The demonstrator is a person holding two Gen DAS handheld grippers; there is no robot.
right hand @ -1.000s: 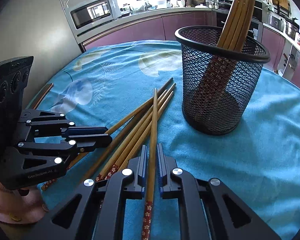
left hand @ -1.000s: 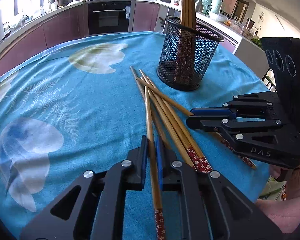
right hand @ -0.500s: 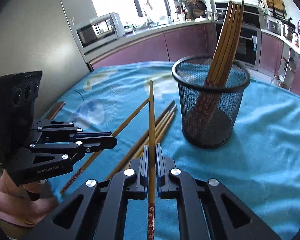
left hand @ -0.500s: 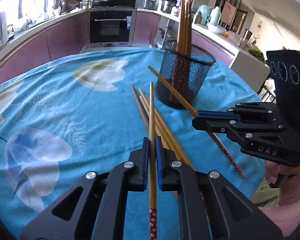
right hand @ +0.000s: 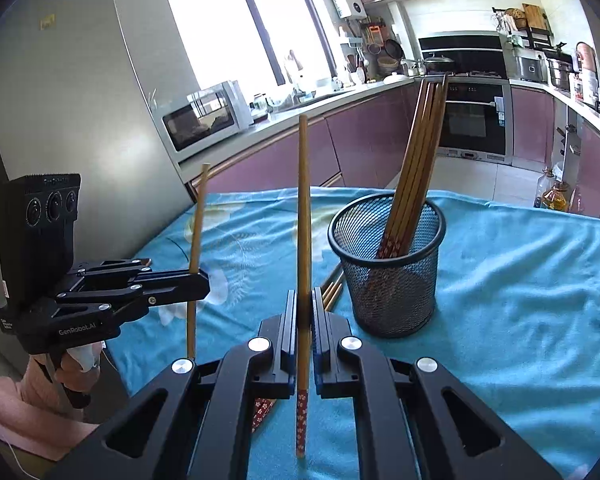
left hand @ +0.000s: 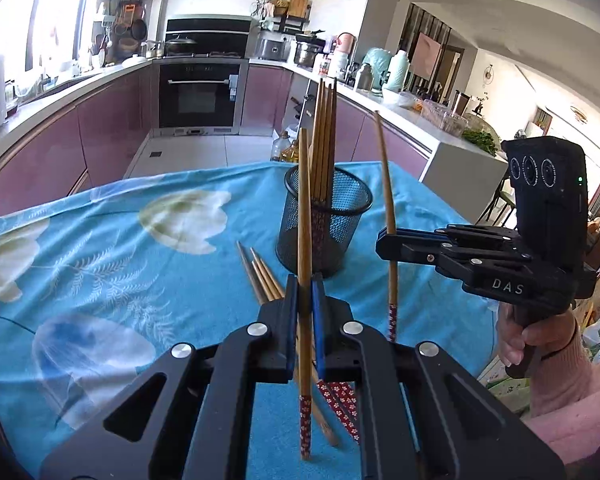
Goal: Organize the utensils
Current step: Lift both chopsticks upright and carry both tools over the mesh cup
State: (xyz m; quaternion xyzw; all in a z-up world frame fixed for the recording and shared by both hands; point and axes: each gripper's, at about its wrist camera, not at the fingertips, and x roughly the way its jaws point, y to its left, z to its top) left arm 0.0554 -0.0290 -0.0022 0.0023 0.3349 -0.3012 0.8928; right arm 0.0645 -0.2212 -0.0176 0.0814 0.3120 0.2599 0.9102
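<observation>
Through the left wrist view we see our left gripper clamped on a single chopstick, which stands nearly upright between the blue pads, its red patterned end hanging below the jaws; beyond it the black mesh holder stands on the counter under a blue floral cloth, with a bundle of chopsticks leaning inside it; a few loose chopsticks lie on the cloth just in front of the holder, partly hidden by our gripper; to the right our right gripper is closed on another chopstick, also near upright, with a hand in a pink sleeve gripping its handle. Through the right wrist view our right gripper pinches its chopstick between the pads, thin tip up and red patterned end down; the mesh holder sits to the right on the cloth, its bundle tilted toward the right; the tips of the loose chopsticks show between the gripper and the holder; at left our left gripper holds its chopstick upright above the counter's edge.
</observation>
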